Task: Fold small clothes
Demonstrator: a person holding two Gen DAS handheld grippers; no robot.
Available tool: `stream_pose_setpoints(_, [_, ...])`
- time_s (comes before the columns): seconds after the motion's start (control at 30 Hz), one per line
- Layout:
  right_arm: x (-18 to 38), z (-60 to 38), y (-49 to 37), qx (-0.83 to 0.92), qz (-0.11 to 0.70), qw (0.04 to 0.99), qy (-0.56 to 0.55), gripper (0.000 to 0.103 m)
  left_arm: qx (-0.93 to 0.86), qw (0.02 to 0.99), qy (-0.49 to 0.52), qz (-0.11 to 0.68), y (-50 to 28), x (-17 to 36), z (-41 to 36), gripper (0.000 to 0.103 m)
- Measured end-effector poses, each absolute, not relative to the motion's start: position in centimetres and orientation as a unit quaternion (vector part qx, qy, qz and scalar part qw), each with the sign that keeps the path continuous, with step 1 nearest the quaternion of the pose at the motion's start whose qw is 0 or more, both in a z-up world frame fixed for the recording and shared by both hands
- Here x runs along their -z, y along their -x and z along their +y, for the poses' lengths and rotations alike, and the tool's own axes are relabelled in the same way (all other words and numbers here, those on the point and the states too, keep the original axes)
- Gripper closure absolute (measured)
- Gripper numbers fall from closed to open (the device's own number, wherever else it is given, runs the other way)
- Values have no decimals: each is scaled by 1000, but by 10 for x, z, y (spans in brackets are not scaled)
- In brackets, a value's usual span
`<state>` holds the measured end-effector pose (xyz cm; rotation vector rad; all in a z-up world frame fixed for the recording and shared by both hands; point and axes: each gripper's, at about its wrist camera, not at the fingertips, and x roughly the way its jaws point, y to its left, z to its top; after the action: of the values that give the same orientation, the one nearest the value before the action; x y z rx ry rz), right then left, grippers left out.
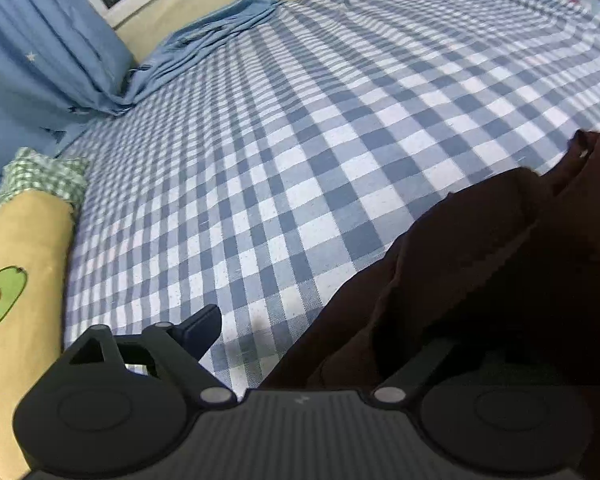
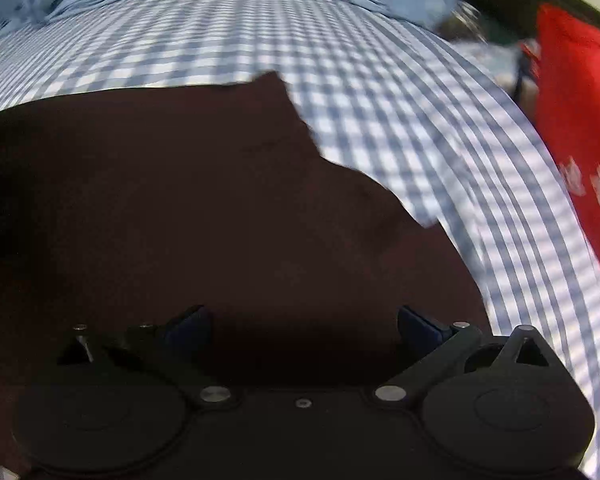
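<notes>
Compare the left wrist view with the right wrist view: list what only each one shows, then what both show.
Only the left wrist view: a yellow avocado-print cushion, a green checked cloth and a blue star-print curtain.
Only the right wrist view: a red fabric item at the bed's edge, and the open right gripper over the garment.
Both: the dark maroon garment lying on the blue checked bedsheet; the left gripper is open too.

Checked bedsheet [image 1: 300, 128], avocado-print pillow [image 1: 16, 280], red cloth [image 2: 576, 128]
</notes>
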<state>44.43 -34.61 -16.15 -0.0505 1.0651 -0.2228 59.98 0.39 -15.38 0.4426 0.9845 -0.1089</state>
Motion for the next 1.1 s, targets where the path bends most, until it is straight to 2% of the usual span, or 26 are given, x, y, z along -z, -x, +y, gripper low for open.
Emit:
stream_pose_setpoints(0.2, [163, -366, -424, 136, 508, 851, -9, 2, 98, 852, -172, 484, -608, 128, 24, 9])
stream_pose_setpoints(0.37, [159, -369, -420, 165, 491, 854, 40, 2, -3, 852, -168, 495, -620, 119, 50, 8])
stream_pose_setpoints(0.53, [158, -383, -420, 211, 474, 853, 64, 2, -91, 848, -111, 510, -614, 114, 80, 6])
stream_pose_setpoints(0.73, [154, -398, -409, 232, 477, 848, 19, 1, -199, 846, -32, 493, -560, 115, 109, 1])
stream_pose_setpoints(0.93, [137, -377, -395, 196, 466, 863, 22, 1, -232, 832, 26, 504, -495, 119, 124, 1])
stream_pose_setpoints(1.1, [128, -363, -403, 164, 468, 868, 24, 1, -256, 820, 116, 498, -433, 123, 136, 1])
